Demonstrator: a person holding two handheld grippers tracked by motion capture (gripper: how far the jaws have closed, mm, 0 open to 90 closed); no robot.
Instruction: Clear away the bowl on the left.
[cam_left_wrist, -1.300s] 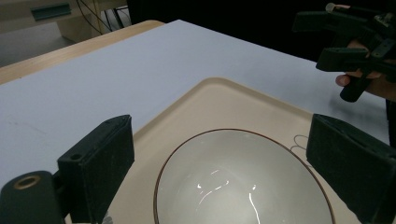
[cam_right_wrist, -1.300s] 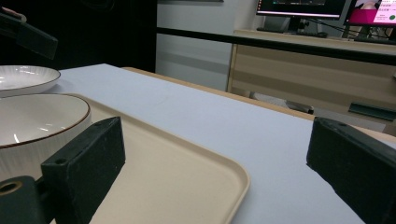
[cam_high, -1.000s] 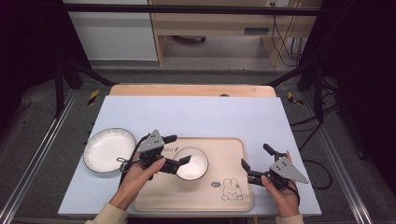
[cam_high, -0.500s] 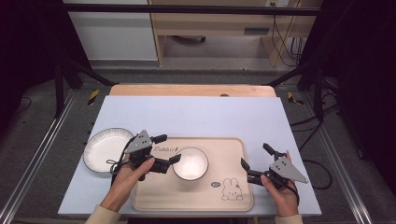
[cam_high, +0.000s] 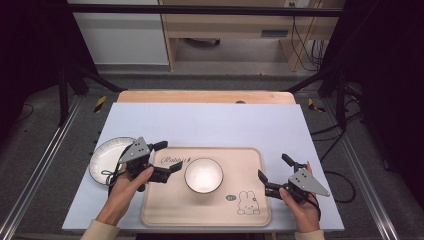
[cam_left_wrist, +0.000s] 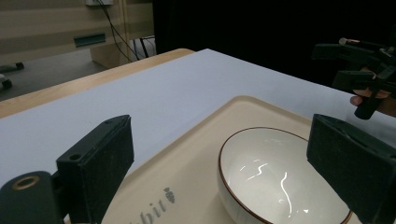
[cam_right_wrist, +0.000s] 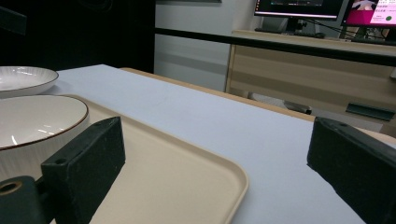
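A white bowl with a brown rim (cam_high: 203, 175) stands upright in the middle of a beige tray (cam_high: 250, 155) that has a rabbit drawing. My left gripper (cam_high: 169, 156) is open over the tray's left edge, a short way left of the bowl and not touching it. In the left gripper view the bowl (cam_left_wrist: 275, 182) lies ahead between the wide-apart jaws. My right gripper (cam_high: 273, 166) hangs open at the tray's right edge with nothing in it. In the right gripper view the bowl (cam_right_wrist: 37, 116) is at the left.
A white ribbed plate (cam_high: 106, 159) lies on the pale blue mat (cam_high: 210, 125) left of the tray, just behind my left hand. The wooden table edge (cam_high: 205, 96) runs along the back. Black frame posts stand on both sides.
My left gripper has drawn back to the left, away from the bowl's rim, and stays open. The bowl rests in place on the tray. The right gripper has not moved.
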